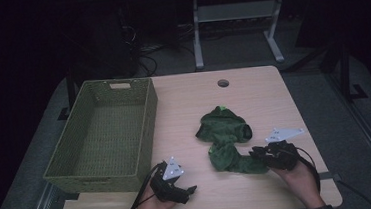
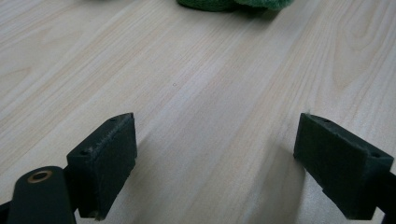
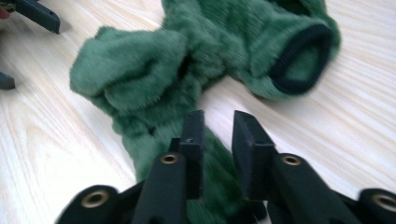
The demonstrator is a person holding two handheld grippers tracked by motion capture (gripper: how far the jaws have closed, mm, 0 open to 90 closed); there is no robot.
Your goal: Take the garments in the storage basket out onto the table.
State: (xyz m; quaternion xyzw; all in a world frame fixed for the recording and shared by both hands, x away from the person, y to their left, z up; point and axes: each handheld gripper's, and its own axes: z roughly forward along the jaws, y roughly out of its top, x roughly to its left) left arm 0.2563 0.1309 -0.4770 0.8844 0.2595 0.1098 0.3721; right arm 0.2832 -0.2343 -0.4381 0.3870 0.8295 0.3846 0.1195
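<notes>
A fuzzy dark green garment (image 1: 224,136) lies crumpled on the light wood table (image 1: 253,94), right of centre. In the right gripper view the garment (image 3: 154,65) shows a black-edged cuff opening (image 3: 299,60). My right gripper (image 1: 255,151) sits low at the garment's near right end. Its jaws (image 3: 218,126) stand a narrow gap apart over the fabric, and the pads do not press on it. My left gripper (image 1: 190,190) rests near the front edge, left of the garment. It is wide open (image 2: 215,158) over bare wood, with the green fabric (image 2: 224,3) farther ahead.
A green woven basket (image 1: 152,117) with nothing in it stands on the table's left side, close behind my left hand. A round cable hole (image 1: 223,83) is at the back of the table. Beyond the table are a desk frame (image 1: 197,33) and dark floor.
</notes>
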